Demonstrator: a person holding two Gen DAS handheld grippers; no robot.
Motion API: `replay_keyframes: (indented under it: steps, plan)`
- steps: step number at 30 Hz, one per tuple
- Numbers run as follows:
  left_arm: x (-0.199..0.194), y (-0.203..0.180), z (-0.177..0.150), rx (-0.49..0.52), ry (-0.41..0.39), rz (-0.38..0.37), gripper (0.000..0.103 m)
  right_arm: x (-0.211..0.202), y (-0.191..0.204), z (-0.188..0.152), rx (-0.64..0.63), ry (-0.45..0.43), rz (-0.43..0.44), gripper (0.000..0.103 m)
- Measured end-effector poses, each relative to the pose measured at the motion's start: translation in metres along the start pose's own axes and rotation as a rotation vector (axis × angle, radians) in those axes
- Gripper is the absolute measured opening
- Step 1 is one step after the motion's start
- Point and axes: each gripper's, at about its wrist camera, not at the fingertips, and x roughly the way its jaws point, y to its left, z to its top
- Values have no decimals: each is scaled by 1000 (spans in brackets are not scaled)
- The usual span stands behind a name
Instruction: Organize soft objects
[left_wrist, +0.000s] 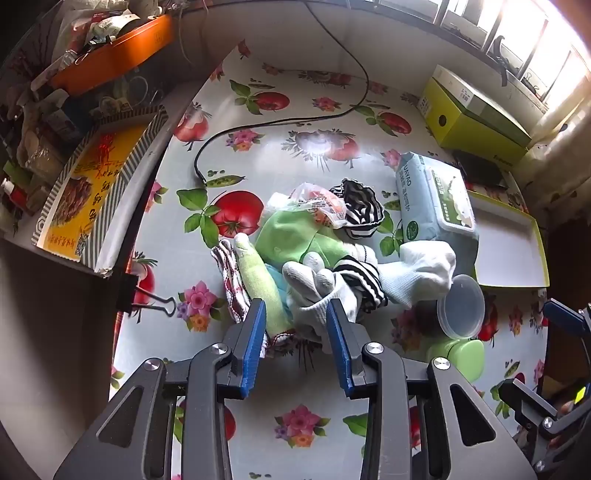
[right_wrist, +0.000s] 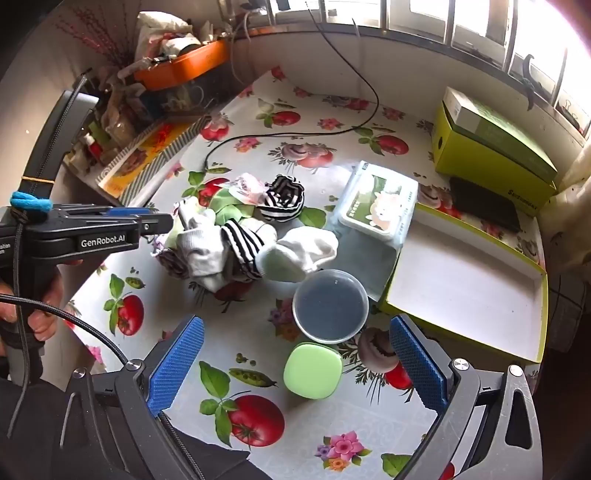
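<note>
The left gripper (left_wrist: 295, 314), fingers spread narrowly, straddles a white knitted work glove (left_wrist: 317, 291) (cuff nearest, fingertips pointing far-left). The right gripper (right_wrist: 295, 354), fingers wide and empty, hangs farther back.

Clear tub (right_wrist: 330, 311) beside green case (right_wrist: 313, 370), touching.

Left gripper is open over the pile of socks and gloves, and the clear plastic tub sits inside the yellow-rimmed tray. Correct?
Not quite. The clear plastic tub stands on the tablecloth beside the yellow-rimmed tray, not inside it; the right wrist view shows this. The left gripper is open at the pile.
</note>
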Motion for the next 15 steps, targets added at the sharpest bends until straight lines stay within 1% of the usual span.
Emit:
replay_keyframes:
  steps: [7, 8, 9, 11, 15]
  plan:
    - [0, 0, 0, 7, 2, 14, 35, 0, 1, 3, 1, -2, 8, 102]
    - [2, 2, -6, 6, 1, 11, 35, 0, 1, 3, -1, 0, 9, 101]
    - [3, 3, -8, 4, 2, 4, 35, 1, 2, 3, -2, 3, 11, 102]
    - [3, 3, -6, 3, 5, 14, 35, 2, 5, 5, 0, 9, 14, 102]
    - [4, 2, -7, -5, 12, -2, 35, 5, 9, 1, -5, 12, 27, 102]
